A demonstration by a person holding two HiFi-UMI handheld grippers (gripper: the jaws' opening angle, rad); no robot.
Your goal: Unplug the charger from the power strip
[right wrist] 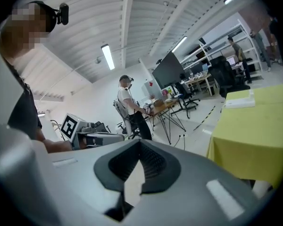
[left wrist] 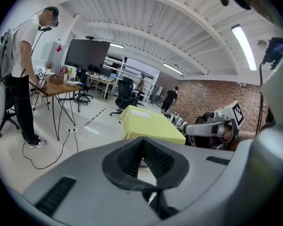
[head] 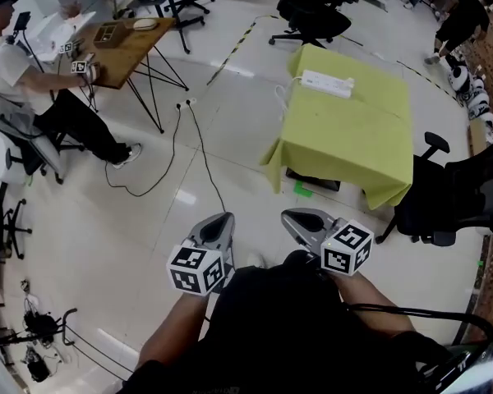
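A white power strip (head: 327,83) lies near the far edge of a table under a yellow-green cloth (head: 353,138), and a white cable (head: 281,97) hangs off its left end. The strip is far off, so I cannot make out a charger on it. It also shows small in the left gripper view as the power strip (left wrist: 140,112) and in the right gripper view as the power strip (right wrist: 239,101). My left gripper (head: 222,218) and right gripper (head: 292,217) are held close to my body, well short of the table. Both are shut with nothing between the jaws, as the left gripper (left wrist: 142,140) and right gripper (right wrist: 140,142) also show.
A black office chair (head: 452,195) stands right of the table and another chair (head: 312,11) behind it. At the far left a seated person (head: 33,89) works at a wooden desk (head: 131,43). A black cable (head: 201,150) runs across the floor.
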